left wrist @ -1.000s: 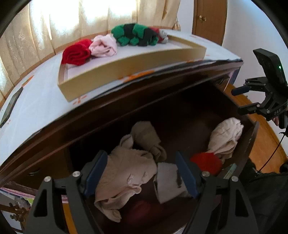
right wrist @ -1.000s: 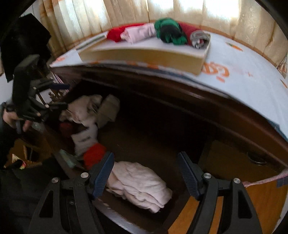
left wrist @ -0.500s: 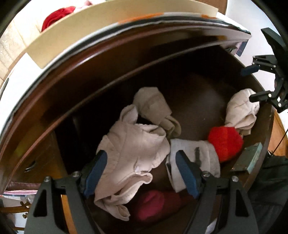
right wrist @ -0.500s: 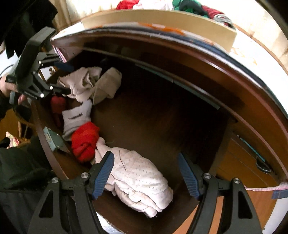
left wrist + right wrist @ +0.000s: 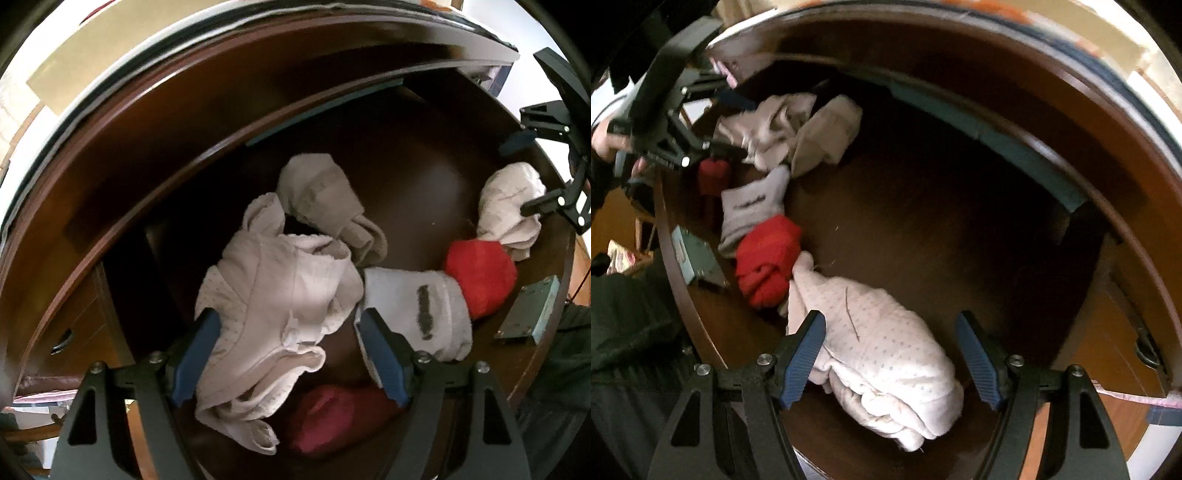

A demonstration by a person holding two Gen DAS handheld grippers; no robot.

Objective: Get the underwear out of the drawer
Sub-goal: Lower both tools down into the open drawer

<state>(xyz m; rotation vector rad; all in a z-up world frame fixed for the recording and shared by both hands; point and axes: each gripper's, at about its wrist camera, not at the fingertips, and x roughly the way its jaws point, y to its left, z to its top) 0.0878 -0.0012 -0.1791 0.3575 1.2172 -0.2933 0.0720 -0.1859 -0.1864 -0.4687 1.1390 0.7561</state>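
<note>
The dark wooden drawer point(image 5: 413, 155) stands open with several pieces of underwear inside. My left gripper point(image 5: 288, 317) is open, its blue pads on either side of a crumpled pale beige pair point(image 5: 280, 302). Around it lie a grey-beige pair point(image 5: 317, 199), a white pair with a dark label point(image 5: 424, 306), a red pair point(image 5: 480, 273) and a dark pink pair point(image 5: 332, 417). My right gripper point(image 5: 890, 325) is open over a pale pink dotted pair point(image 5: 886, 354) at the drawer's right end. The red pair point(image 5: 768, 254) lies just left of it.
A metal lock plate point(image 5: 528, 310) sits on the drawer's front wall. The dresser top edge point(image 5: 221, 48) overhangs the drawer, with a tray point(image 5: 92, 62) on it. A lower drawer with a handle point(image 5: 1145, 343) is at the right. The drawer floor point(image 5: 942, 229) is bare in the middle.
Both grippers have dropped down into the drawer. The left now straddles the beige pair and the right the pale pink dotted pair. The dresser top has slid out of view.
</note>
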